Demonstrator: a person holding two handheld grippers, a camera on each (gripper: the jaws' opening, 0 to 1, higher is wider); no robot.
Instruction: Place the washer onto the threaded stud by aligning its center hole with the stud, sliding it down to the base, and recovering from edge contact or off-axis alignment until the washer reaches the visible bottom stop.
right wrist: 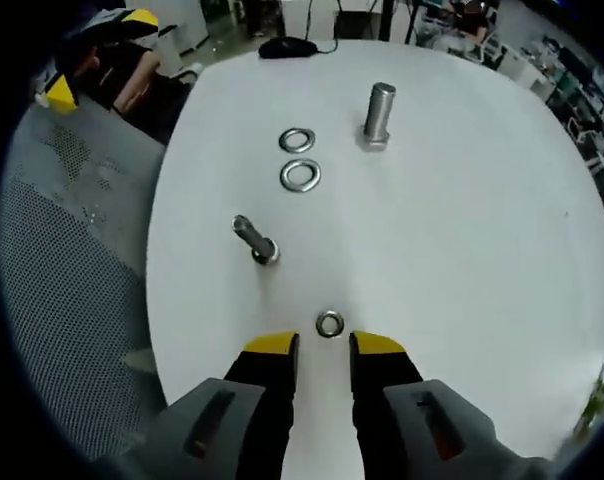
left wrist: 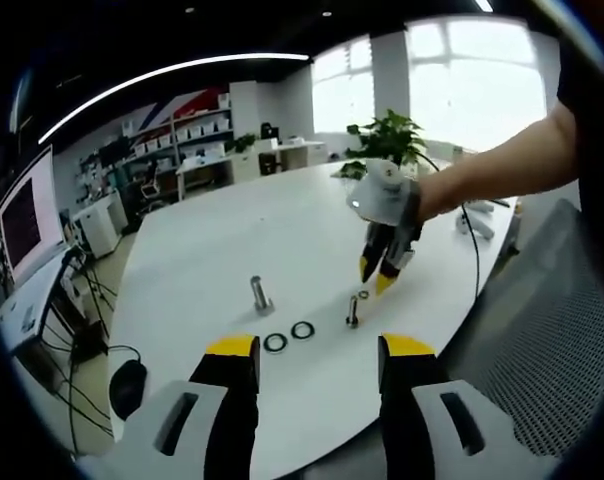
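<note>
A slim threaded stud (right wrist: 254, 240) stands on the white table (right wrist: 462, 230), also seen in the left gripper view (left wrist: 353, 310). A small washer (right wrist: 329, 324) lies flat on the table just ahead of my right gripper (right wrist: 324, 347), whose jaws are open with nothing between them. In the left gripper view that right gripper (left wrist: 375, 277) hangs tip-down just above the small washer (left wrist: 363, 294), right behind the stud. My left gripper (left wrist: 319, 350) is open and empty near the table's edge, short of the two larger washers (left wrist: 275, 342) (left wrist: 302, 329).
A thick bolt (right wrist: 379, 112) stands upright beyond the two larger washers (right wrist: 300, 175). A black mouse (right wrist: 292, 45) lies at the table's far end. A grey mesh chair (right wrist: 72, 280) sits beside the table. A potted plant (left wrist: 387, 135) and a monitor (left wrist: 22, 215) stand farther off.
</note>
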